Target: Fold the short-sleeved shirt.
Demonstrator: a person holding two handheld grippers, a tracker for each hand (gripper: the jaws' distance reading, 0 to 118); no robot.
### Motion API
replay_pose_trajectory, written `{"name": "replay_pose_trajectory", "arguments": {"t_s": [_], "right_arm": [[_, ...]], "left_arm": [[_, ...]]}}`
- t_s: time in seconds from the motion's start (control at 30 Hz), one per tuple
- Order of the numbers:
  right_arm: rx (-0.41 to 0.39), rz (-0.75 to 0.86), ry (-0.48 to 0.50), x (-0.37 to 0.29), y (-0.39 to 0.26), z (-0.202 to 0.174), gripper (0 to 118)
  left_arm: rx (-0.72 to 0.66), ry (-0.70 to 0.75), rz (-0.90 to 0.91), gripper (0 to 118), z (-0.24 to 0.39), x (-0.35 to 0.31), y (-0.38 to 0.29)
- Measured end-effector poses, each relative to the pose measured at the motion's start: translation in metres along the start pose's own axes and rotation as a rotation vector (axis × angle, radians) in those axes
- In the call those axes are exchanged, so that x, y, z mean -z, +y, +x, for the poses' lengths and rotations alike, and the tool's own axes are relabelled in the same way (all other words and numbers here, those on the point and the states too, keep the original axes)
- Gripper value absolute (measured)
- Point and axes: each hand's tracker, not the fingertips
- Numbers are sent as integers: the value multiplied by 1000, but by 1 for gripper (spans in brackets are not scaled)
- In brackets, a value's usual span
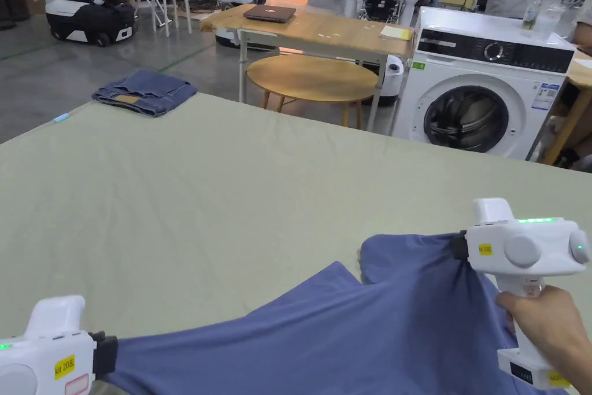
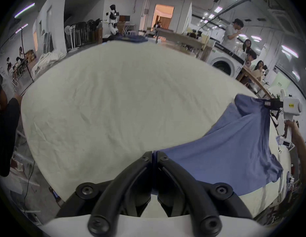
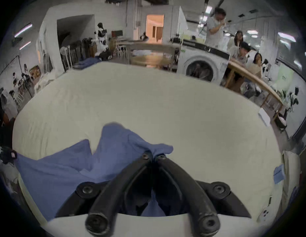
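**Spotter:** Busy workshop behind you, white front-loading washing machine (image 1: 483,102) off to the right, and a wide table under a pale green cloth (image 1: 231,194) in front. What have you got?

**Me:** The blue short-sleeved shirt (image 1: 347,332), lifted at the near edge of the table and stretched between my two tools. My left gripper (image 2: 154,155) has its jaws pressed together on one edge of the fabric. My right gripper (image 3: 153,157) is clamped on a bunched bit of the shirt, up higher.

**Spotter:** Folded blue jeans (image 1: 144,91) at the far corner, well out of your way.

**Me:** Good. I reckon this is the spread-out before the first fold. To do it well I want even tension between both grips, level the right one with the left, then lay the cloth flat, sleeves out, no ripples.
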Motion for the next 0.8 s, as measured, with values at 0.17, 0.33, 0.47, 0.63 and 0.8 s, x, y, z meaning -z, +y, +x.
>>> {"name": "replay_pose_trajectory", "arguments": {"t_s": [0.17, 0.33, 0.47, 0.63, 0.8], "right_arm": [[37, 134, -96, -61, 27, 27, 0], [104, 264, -194, -138, 53, 52, 0], [162, 353, -238, -190, 74, 75, 0], [177, 428, -311, -239, 98, 98, 0], [203, 513, -354, -275, 125, 108, 0]], "left_arm": [[28, -67, 130, 0, 18, -30, 48], [146, -81, 238, 0, 58, -59, 122], [212, -93, 317, 0, 93, -82, 185], [227, -126, 396, 0, 132, -113, 260], [258, -132, 464, 0, 169, -130, 322]]}}
